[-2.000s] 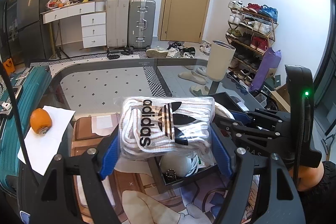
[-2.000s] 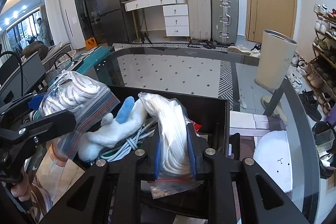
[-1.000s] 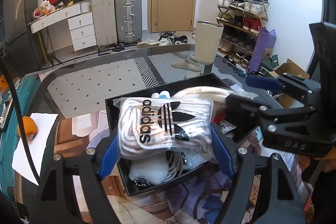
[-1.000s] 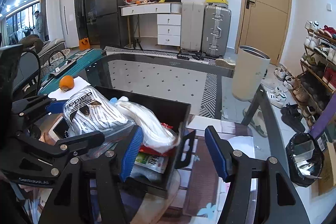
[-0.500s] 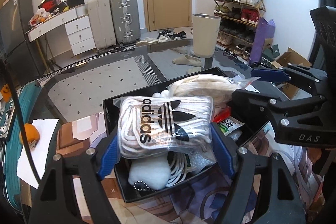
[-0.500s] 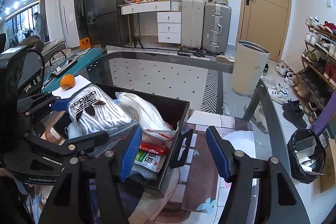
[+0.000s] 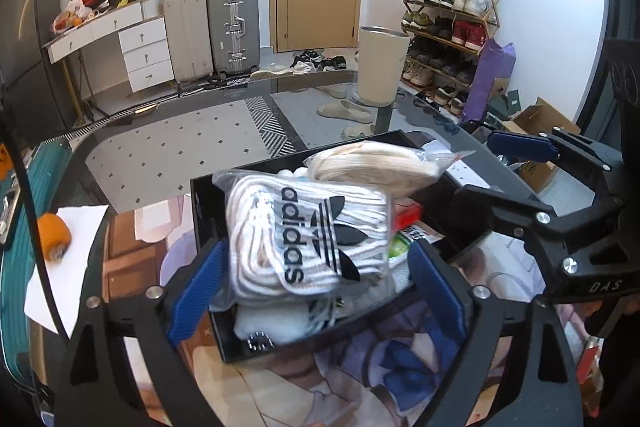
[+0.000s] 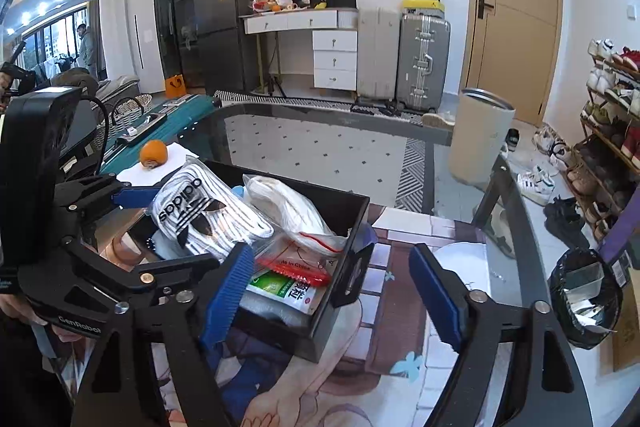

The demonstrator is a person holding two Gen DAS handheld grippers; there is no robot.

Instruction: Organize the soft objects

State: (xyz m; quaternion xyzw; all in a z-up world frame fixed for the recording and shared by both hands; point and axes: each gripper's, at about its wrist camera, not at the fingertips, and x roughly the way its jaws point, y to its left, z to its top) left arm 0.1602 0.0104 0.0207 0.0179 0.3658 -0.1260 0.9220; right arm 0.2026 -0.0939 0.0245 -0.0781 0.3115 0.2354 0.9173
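A clear bag of white adidas socks (image 7: 308, 235) lies on top of the things in a black box (image 7: 200, 203); it also shows in the right wrist view (image 8: 200, 215). My left gripper (image 7: 316, 271) is open, its blue pads standing clear on either side of the bag. A second bag of cream white socks (image 7: 372, 167) lies in the box behind it, also seen in the right wrist view (image 8: 292, 207). My right gripper (image 8: 332, 291) is open and empty over the box's near right corner (image 8: 352, 227).
The box stands on a printed mat (image 8: 304, 383) on a glass table (image 7: 168, 147). An orange (image 7: 54, 235) sits on white paper at the left. A green packet (image 8: 284, 289) and a red-zip bag lie in the box. A white pad (image 8: 460, 259) lies right of the box.
My left gripper has opened and let the adidas sock bag down onto the box's contents. My right gripper let go of the cream sock bag earlier and stays open, drawn back.
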